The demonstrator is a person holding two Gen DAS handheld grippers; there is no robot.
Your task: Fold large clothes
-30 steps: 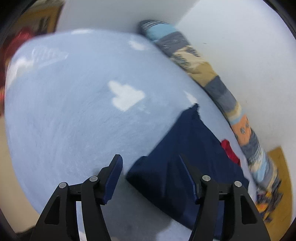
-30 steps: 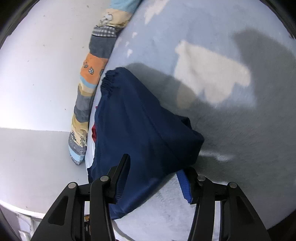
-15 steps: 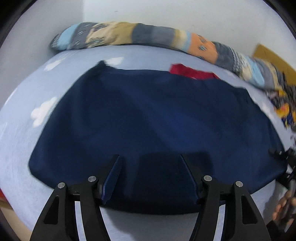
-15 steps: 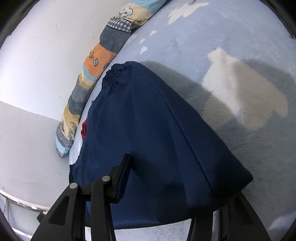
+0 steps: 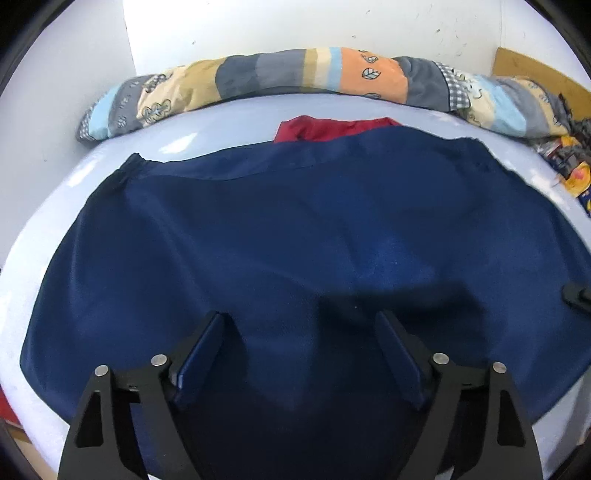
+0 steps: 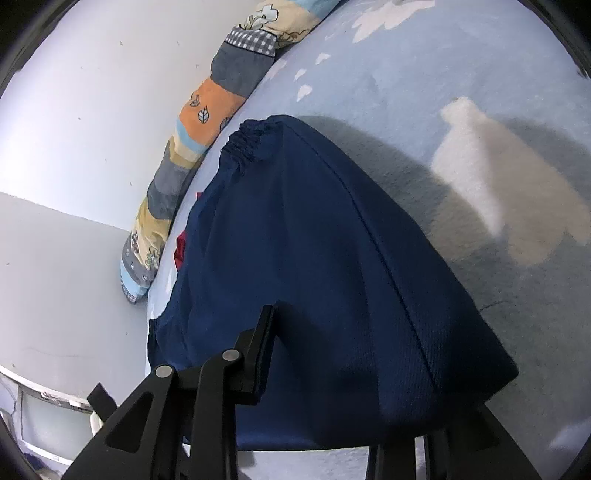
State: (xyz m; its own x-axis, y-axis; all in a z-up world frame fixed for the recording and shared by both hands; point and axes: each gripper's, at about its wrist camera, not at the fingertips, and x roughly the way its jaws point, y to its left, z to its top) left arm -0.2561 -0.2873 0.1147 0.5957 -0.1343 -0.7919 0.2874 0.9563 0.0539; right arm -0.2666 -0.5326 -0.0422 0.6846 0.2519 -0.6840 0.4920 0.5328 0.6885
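In the left wrist view, reading from the left edge, we see a pale blue bed cover [image 5: 51, 199] curving up the side of the frame. Along the upper part runs a long patchwork bolster [image 5: 280, 77] in grey, tan, orange and light blue, lying against a white wall [image 5: 240, 26]. Just below it, in the upper middle, a strip of red cloth [image 5: 332, 127] pokes out from behind the far edge of the navy garment [image 5: 295, 229]. That garment is the large piece to be folded; it lies spread flat and fills the centre of the frame, from a gathered corner at upper left across to the right edge. At the bottom centre the left gripper [image 5: 299, 354] has its two blue-padded fingers set wide apart over the near part of the cloth, with nothing pinched between them. At the far right edge a small black part shows over the cloth, too little of it for us to name.

In the right wrist view, the wall fills the left side, with the bolster running diagonally toward the top centre. The navy garment occupies the middle, its elasticated gathered edge at upper centre. At the bottom, the right gripper [image 6: 354, 373] has one black finger visible on the left; the garment's near folded corner drapes over the other finger, so we cannot tell whether it is clamped. The bed cover with white cloud shapes fills the right.
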